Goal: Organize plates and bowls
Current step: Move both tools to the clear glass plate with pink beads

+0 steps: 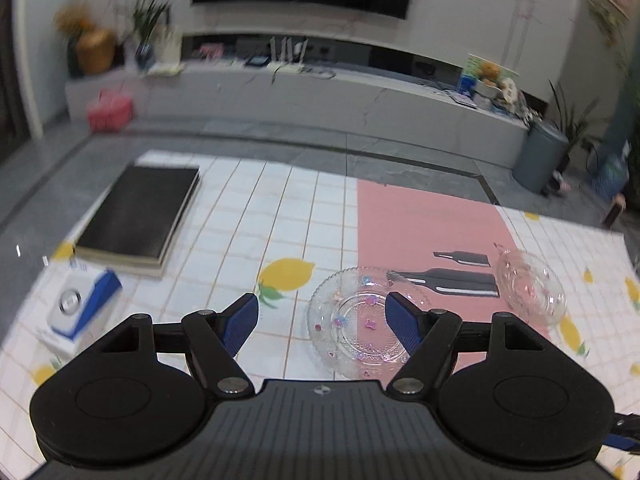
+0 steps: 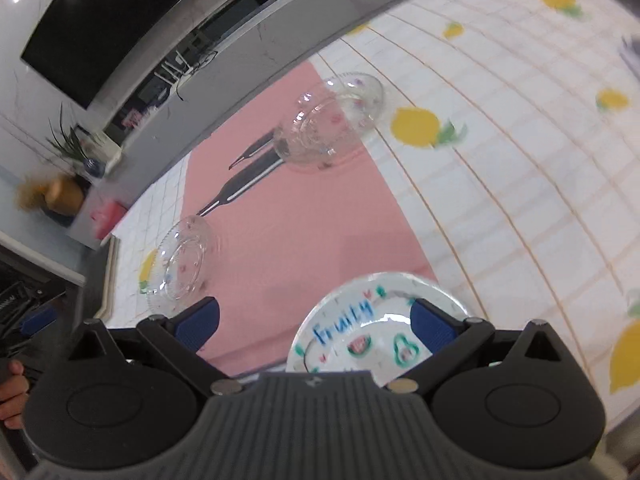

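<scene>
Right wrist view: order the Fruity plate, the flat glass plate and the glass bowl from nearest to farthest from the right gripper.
1. Fruity plate: directly under the open right gripper, beside its right finger.
2. Flat glass plate: ahead on the left, straddling the edge of the pink mat.
3. Glass bowl: farthest, at the pink mat's far side.

I see bare cloth between the black book (image 1: 138, 216) and glass plate (image 1: 356, 320). The glass bowl (image 1: 530, 286) crowds the plate's right side.
</scene>
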